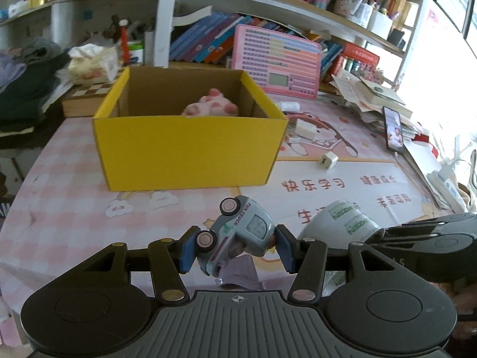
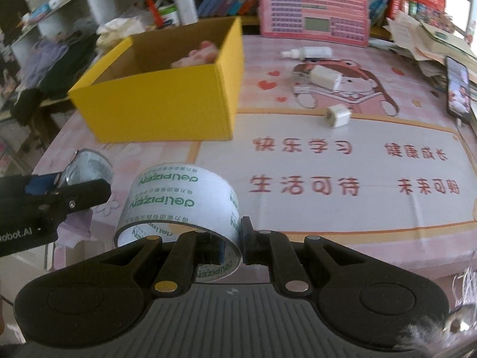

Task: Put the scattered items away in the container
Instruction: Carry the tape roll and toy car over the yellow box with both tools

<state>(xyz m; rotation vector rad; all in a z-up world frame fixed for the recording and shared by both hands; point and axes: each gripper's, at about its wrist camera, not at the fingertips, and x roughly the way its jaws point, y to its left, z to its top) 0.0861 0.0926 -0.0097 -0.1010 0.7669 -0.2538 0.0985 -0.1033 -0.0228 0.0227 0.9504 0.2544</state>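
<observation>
Both tools are loaded for the yellow box ahead on the desk: the left tool pinches a toy truck sideways, the right tool clamps the tape roll's wall, both lifted for carrying.

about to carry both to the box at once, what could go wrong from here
1. The toy truck sits tilted between the left tongs, pinched near a wheel and its rounded end; it may twist or slip out on the way.
2. The right tongs pinch only one wall of the tape roll, so the roll could swing or peel off.
3. Both tongs are close together; heading for the yellow box at once, they might bump, and a pink plush already takes up room inside.
</observation>
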